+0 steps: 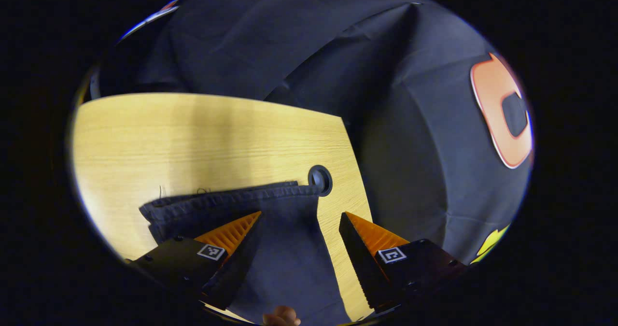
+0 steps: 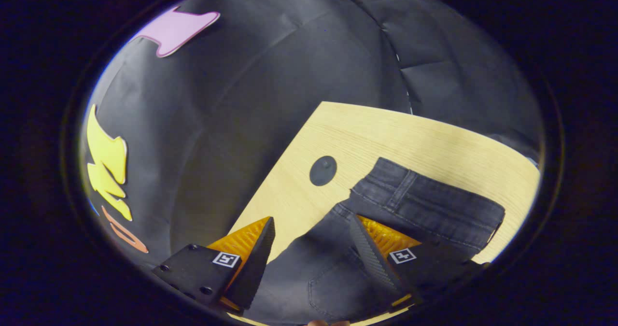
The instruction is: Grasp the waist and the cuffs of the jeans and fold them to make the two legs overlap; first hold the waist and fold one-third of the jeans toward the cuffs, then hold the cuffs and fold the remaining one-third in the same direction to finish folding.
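Overhead, both claws hang above the dark jeans (image 1: 285, 248) on the pale wooden tabletop (image 1: 193, 137).

Left gripper view — the left claw (image 1: 299, 217) stands open, its two orange-faced fingers (image 1: 231, 232) spread wide apart with nothing between them. The left-hand finger lies over the denim; the right-hand one sits over bare wood just beside the cloth's edge. Whether either touches the fabric I cannot tell. The cuffs (image 1: 227, 203) run across the view from about 9 o'clock toward centre, hem frayed with a few loose threads. A round dark grommet hole (image 1: 320, 179) in the tabletop sits just beside the hem's right end, toward 1 o'clock from the claw. A fingertip of a hand (image 1: 281, 316) shows at 6 o'clock, at the very bottom rim.

Right gripper view — the right claw (image 2: 311, 222) is likewise open, fingers (image 2: 241, 246) well apart, empty. The waist (image 2: 425, 205) of the jeans lies toward 3 o'clock, its waistband with a belt loop (image 2: 403, 191) visible; a back pocket (image 2: 333, 277) shows near 6 o'clock between the fingers. The right-hand finger is over the denim just below the waistband; the left-hand finger is over the tabletop's edge, off the cloth. A round dark cover (image 2: 322, 170) on the wood lies at 12 o'clock from the claw, near the waistband corner but apart from it.

Jeans lie flat, not yet folded at either end.
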Motion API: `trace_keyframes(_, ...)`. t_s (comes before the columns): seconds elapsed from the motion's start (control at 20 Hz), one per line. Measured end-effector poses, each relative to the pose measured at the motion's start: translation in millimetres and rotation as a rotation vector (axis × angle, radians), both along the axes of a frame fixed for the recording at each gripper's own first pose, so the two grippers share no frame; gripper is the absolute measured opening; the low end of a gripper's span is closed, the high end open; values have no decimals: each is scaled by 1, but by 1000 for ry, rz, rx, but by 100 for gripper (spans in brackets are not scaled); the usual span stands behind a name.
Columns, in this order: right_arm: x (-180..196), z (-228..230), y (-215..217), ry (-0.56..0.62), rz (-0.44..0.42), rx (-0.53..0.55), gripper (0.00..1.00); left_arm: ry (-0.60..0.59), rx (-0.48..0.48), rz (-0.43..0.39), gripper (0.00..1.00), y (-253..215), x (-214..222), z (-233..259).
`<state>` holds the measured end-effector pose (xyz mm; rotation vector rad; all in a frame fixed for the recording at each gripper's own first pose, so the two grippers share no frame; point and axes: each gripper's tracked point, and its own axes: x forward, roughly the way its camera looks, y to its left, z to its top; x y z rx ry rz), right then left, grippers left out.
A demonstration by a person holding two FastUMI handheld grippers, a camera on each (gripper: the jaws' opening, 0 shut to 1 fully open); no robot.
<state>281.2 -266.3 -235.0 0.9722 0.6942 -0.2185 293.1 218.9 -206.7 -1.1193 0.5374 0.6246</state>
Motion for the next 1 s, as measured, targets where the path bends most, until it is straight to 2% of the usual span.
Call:
trace_keyframes(0.1,-5,15,4,-21,21,-27,96,-12,76,-53,99,-1,-1,13)
trace_keyframes(0.15,-9,23,5,-37,32,-36,88,-26,123,-82,99,-5,-8,23)
trace_keyframes(0.2,-15,32,5,-53,37,-49,96,-50,164,-113,99,-7,-8,36)
trace_keyframes(0.35,-38,55,-3,-89,36,-117,96,-119,286,-176,99,-14,-11,77)
trace_keyframes(0.4,-47,62,-10,-101,33,-154,88,-146,324,-194,99,-17,-14,91)
trace_keyframes(0.45,-59,66,-17,-110,29,-198,96,-181,370,-219,99,-22,-16,109)
trace_keyframes(0.55,-84,72,-31,-121,20,-282,96,-227,509,-264,99,-29,-26,140)
trace_keyframes(0.65,-108,72,-37,-114,10,-317,96,-255,637,-328,98,-42,-36,162)
trace_keyframes(0.95,-160,33,-48,-22,-85,-178,96,-381,895,-441,100,-101,-82,224)
trace_keyframes(1.0,-165,28,-50,-13,-102,-155,92,-396,920,-471,98,-113,-90,231)
